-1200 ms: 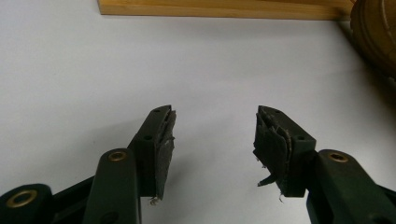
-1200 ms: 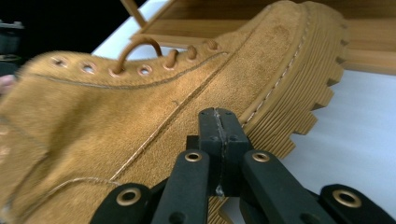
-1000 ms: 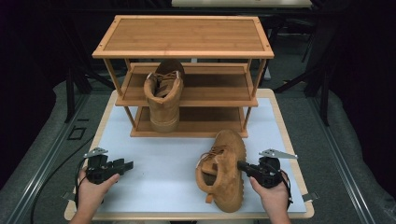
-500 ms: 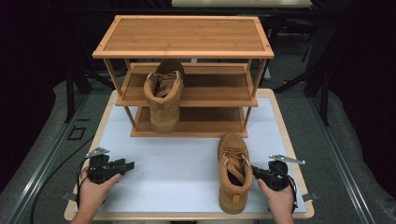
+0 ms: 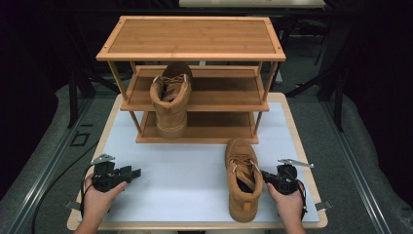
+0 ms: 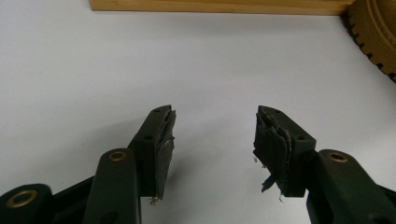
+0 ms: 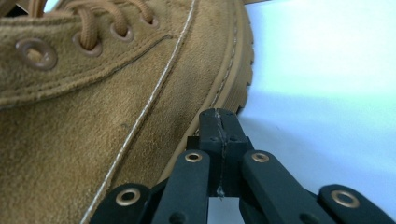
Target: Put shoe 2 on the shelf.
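The right gripper had its jaws pressed together with nothing between them, their tips against the lower side of the tan boot — the boot stood upright on the white mat, just left of that gripper. The left gripper rested with jaws apart, empty, well away from the boot.

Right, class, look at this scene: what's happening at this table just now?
A person works with two hand-held grippers. The right gripper, jaws shut, sits against the side of a tan boot standing upright on the white table. The left gripper rests open on the table, holding nothing. A matching boot stands on the wooden shoe rack behind, on its middle shelf.
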A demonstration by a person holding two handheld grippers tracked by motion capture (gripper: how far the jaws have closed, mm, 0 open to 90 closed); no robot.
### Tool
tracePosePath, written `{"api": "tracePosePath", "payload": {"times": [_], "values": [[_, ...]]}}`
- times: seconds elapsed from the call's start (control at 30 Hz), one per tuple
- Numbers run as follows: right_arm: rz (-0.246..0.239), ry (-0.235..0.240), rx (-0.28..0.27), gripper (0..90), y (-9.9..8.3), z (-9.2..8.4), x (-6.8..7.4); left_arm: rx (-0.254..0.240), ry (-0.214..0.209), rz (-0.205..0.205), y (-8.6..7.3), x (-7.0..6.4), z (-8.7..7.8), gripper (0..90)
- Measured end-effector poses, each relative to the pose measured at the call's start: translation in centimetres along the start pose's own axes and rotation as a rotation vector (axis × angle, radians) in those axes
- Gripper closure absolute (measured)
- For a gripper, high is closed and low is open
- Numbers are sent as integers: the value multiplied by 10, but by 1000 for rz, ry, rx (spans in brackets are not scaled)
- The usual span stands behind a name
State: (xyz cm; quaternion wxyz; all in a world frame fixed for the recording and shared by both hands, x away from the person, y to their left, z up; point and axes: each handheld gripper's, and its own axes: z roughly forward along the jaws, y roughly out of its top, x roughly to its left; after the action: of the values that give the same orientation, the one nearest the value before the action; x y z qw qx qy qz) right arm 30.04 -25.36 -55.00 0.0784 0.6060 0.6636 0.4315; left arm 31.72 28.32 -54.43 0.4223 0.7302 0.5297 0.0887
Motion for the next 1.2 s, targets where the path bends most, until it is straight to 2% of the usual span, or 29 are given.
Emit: {"api": "tracePosePath", "payload": {"times": [0.03, 0.07, 0.13, 0.2, 0.23, 0.33, 0.5, 0.57, 0.6, 0.63, 0.73, 0.77, 0.87, 0.9, 0.93, 0.97, 1.0, 1.03, 1.07, 1.1, 1.13, 1.17, 1.2], "values": [[1, -4, -1, 900, 2, 3, 1, 0, 0, 1, 0, 0, 0, 467], [0, 18, 4, 900, 4, 6, 0, 2, -2, 1, 0, 0, 1, 467], [-6, 30, 26, 900, 9, 10, -1, 5, 0, -1, 0, 0, 2, 467], [-3, 50, 23, 900, 12, 14, 0, 6, -1, -1, -1, 1, 2, 467], [-9, 43, 43, 900, 14, 15, 0, 6, 0, -4, -1, 2, 2, 467], [-25, 33, 36, 900, 17, 19, 2, 3, 0, -6, -1, 3, 2, 467], [-51, 20, 90, 880, 22, 17, 5, 3, 1, -8, -1, 3, 0, 467], [-101, -19, 121, 841, 29, 12, 9, 1, -2, -9, -2, 3, -1, 467], [-121, -45, 114, 834, 33, 9, 12, 1, 1, -12, -2, 4, -1, 467], [-139, -59, 140, 820, 39, 4, 15, 0, 1, -13, -2, 5, -1, 467], [-170, -67, 182, 728, 60, -13, 27, 4, 2, -15, -2, 6, -1, 467], [-182, -56, 196, 716, 68, -20, 31, 4, 2, -14, -3, 6, -1, 467], [-226, -73, 214, 674, 88, -41, 49, 5, 1, -12, -2, 5, -1, 467], [-246, -138, 192, 670, 92, -47, 57, 5, 0, -10, -2, 4, -1, 467], [-247, -96, 203, 666, 97, -55, 61, 8, -1, -9, -2, 4, -1, 467], [-247, -96, 203, 666, 97, -55, 61, 8, -1, -9, -2, 4, -1, 467], [-252, -27, 221, 654, 103, -68, 69, 8, 1, -8, -3, 4, 0, 467], [-247, 16, 228, 647, 104, -73, 71, 9, 1, -7, -3, 4, 0, 467], [-258, -72, 188, 642, 100, -74, 78, 9, 0, -7, -3, 4, -1, 467], [-248, 39, 222, 635, 100, -79, 77, 9, 1, -8, -3, 4, -1, 467], [-238, 55, 225, 626, 97, -80, 78, 5, -2, -10, -3, 4, -2, 467], [-244, -27, 189, 621, 91, -79, 83, 5, -2, -10, -3, 4, -2, 466], [-231, 79, 227, 619, 89, -80, 80, 3, 1, -12, -3, 4, -2, 466]]}}
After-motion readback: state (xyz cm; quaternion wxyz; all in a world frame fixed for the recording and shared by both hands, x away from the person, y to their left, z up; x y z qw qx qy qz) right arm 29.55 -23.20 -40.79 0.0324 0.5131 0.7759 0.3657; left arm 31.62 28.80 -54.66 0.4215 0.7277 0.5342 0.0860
